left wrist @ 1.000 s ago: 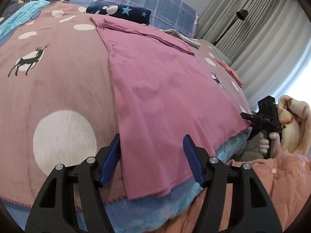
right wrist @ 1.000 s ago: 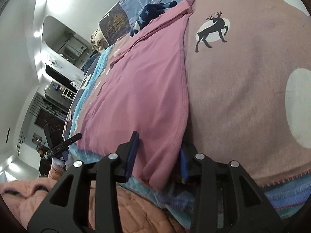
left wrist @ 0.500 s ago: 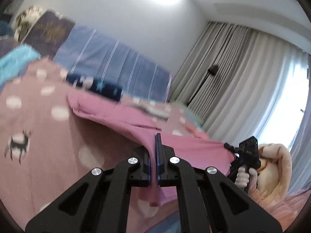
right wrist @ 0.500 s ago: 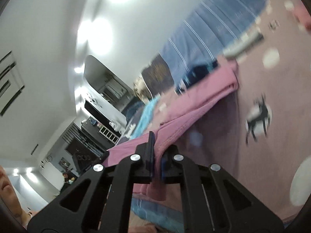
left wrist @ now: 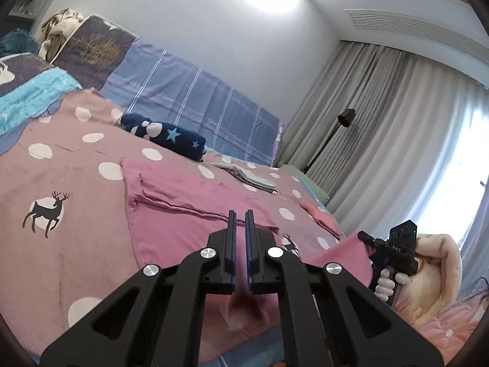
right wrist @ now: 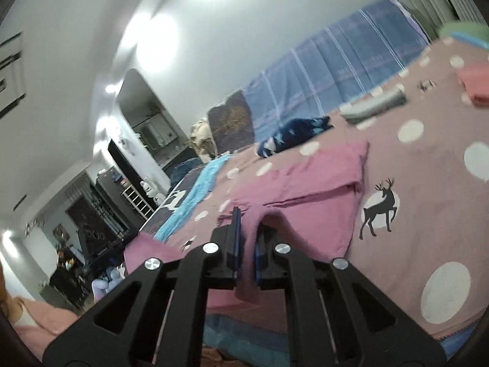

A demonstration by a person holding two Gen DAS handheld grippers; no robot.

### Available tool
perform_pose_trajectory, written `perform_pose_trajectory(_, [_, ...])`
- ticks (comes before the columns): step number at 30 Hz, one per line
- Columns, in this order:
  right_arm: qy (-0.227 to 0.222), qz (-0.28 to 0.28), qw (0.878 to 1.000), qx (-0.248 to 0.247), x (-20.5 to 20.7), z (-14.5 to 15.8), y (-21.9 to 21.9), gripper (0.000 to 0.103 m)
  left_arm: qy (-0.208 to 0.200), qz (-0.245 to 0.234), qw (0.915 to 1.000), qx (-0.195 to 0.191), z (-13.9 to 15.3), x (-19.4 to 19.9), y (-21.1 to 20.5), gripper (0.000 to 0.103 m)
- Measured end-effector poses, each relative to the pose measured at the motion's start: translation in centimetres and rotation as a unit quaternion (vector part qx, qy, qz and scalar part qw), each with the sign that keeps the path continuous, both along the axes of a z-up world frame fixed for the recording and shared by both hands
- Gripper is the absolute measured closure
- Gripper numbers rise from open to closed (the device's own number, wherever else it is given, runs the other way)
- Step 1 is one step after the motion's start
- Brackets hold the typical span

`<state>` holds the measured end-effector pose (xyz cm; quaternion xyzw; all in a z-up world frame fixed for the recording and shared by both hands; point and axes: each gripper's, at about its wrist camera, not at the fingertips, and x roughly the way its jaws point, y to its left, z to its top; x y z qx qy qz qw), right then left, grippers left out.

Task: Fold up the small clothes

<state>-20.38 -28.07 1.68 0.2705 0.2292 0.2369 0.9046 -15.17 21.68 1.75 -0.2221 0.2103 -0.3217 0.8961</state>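
A pink garment (left wrist: 189,214) lies spread on a dusty-pink bed cover (left wrist: 61,183) with white dots and deer. My left gripper (left wrist: 240,217) is shut on the garment's near hem corner and holds it lifted above the bed. My right gripper (right wrist: 248,223) is shut on the other near corner (right wrist: 247,275), also lifted; it shows in the left wrist view (left wrist: 394,253) at the right, with pink cloth hanging from it. The far part of the garment (right wrist: 305,180) still rests flat on the bed.
A navy star-patterned folded item (left wrist: 165,137) lies near the blue plaid pillows (left wrist: 195,107). A grey folded piece (left wrist: 250,177) and a pink folded piece (left wrist: 321,217) lie at the far right of the bed. Curtains and a floor lamp (left wrist: 345,116) stand beyond.
Both grippers closed on the near hem corners and lifted them up off the bed edge. The near half of the garment now hangs raised between them.
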Motion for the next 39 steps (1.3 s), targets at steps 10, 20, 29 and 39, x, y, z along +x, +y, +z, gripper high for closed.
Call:
perform_pose_trajectory(10, [0.034,-0.016,0.999,0.002,8.3,-1.1,0.4,0.094,0.065,-0.024,0.9929,0.096,-1.0,6.8,-3.2,0.086])
perform_pose_trajectory(20, [0.078,-0.013,0.997,0.003,11.1,-4.3,0.9,0.093,0.222,-0.038,0.9624,0.151,-9.2,3.0,-1.6,0.056])
perform_pose_trajectory(29, [0.063,-0.001,0.998,-0.011,9.0,-4.0,2.1,0.092,0.276,-0.142,0.9492,0.053,-13.7,-1.1,-3.9,0.053])
perform_pose_trajectory(39, [0.022,-0.033,0.999,-0.019,6.2,-1.5,0.4,0.092,0.119,-0.091,0.9880,0.038,-5.5,-0.4,-3.2,0.100])
